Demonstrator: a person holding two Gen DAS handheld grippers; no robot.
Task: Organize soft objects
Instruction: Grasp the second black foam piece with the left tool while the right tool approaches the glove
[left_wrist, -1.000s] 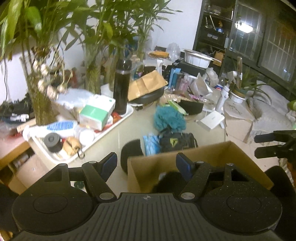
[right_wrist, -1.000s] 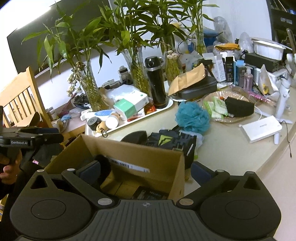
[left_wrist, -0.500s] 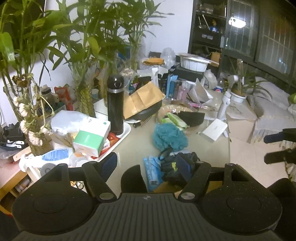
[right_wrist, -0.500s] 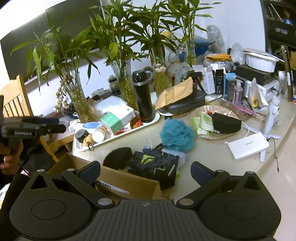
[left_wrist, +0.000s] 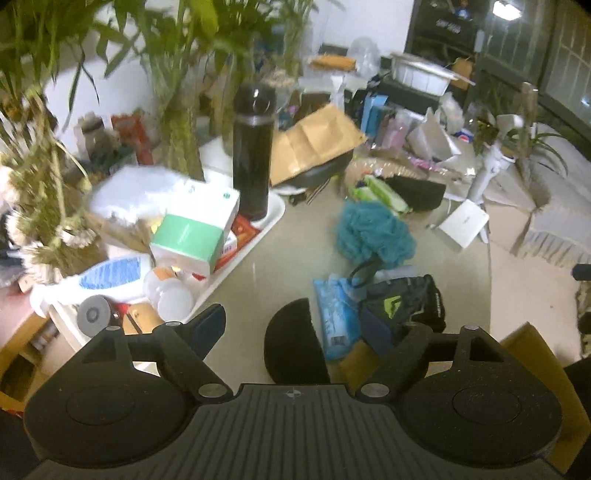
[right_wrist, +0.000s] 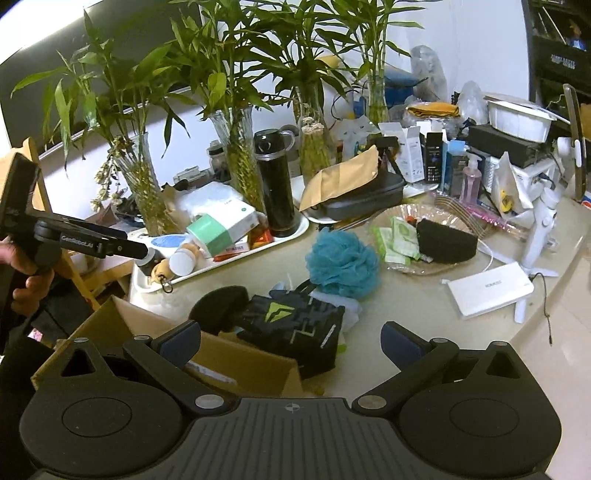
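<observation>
Left claw (left_wrist: 295, 332) is hanging over the near edge of the surface (left_wrist: 280, 243), jaws opening, nothing gripped. The black sponge (left_wrist: 291, 339) is lying directly between its fingertips, untouched. The blue packet (left_wrist: 334, 314) and the black-green pouch (left_wrist: 402, 306) are sitting just right of that sponge, by the right fingertip. The teal loofah (left_wrist: 373, 236) is lying farther ahead, apart from the claw. Right claw (right_wrist: 291, 341) is spread wide and empty, hovering above the cardboard box (right_wrist: 251, 363), with the pouch ahead between its fingertips, leaning on the box's far wall. A second black sponge (right_wrist: 445, 242) is resting in the glass dish (right_wrist: 406, 218), well beyond.
</observation>
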